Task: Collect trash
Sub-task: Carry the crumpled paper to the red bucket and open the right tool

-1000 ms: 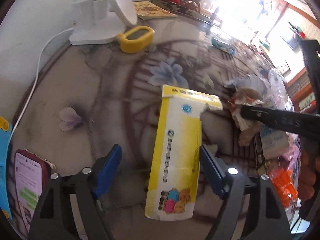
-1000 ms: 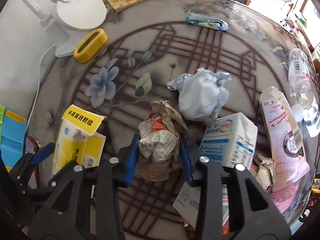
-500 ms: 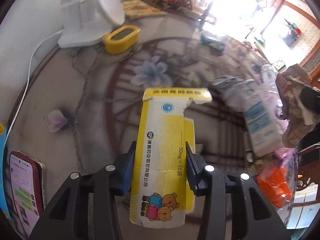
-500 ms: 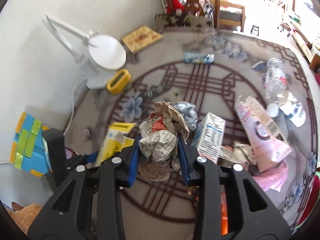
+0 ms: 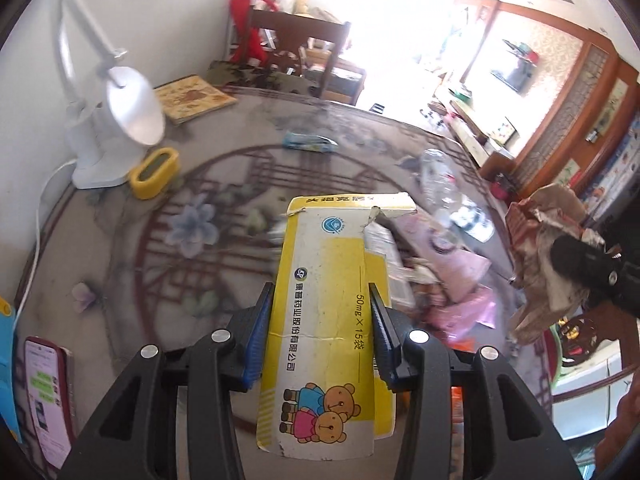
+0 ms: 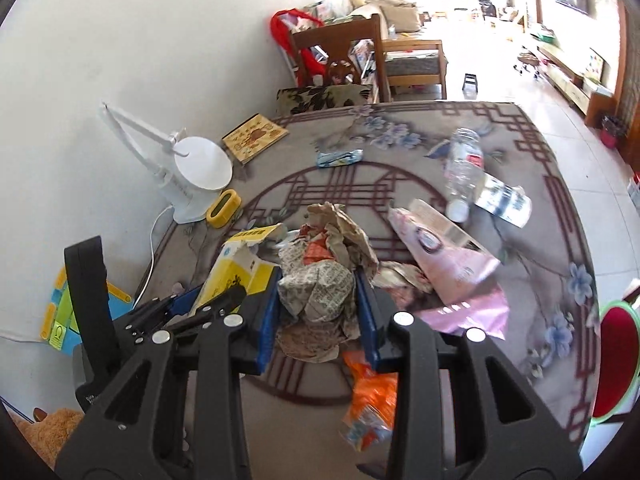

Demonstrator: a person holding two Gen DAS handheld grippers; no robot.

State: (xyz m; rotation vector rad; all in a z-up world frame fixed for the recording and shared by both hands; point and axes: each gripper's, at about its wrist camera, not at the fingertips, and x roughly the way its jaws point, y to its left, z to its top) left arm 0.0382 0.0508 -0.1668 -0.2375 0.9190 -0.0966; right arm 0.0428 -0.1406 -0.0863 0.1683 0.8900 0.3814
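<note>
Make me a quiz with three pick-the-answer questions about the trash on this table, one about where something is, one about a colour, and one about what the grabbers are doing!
1. Where is the clear plastic bottle?
A. lying on the table
B. in the left gripper
C. on the chair

2. What colour is most of the box with bears?
A. green
B. yellow
C. red

3. What is the right gripper doing?
A. hanging open, holding nothing
B. clamping the lamp
C. clamping a crumpled paper wad

Answers:
1 A, it lies on its side on the patterned table.
2 B, yellow with white panels, gripped by the left gripper.
3 C, both pads press the wad's sides.
</note>
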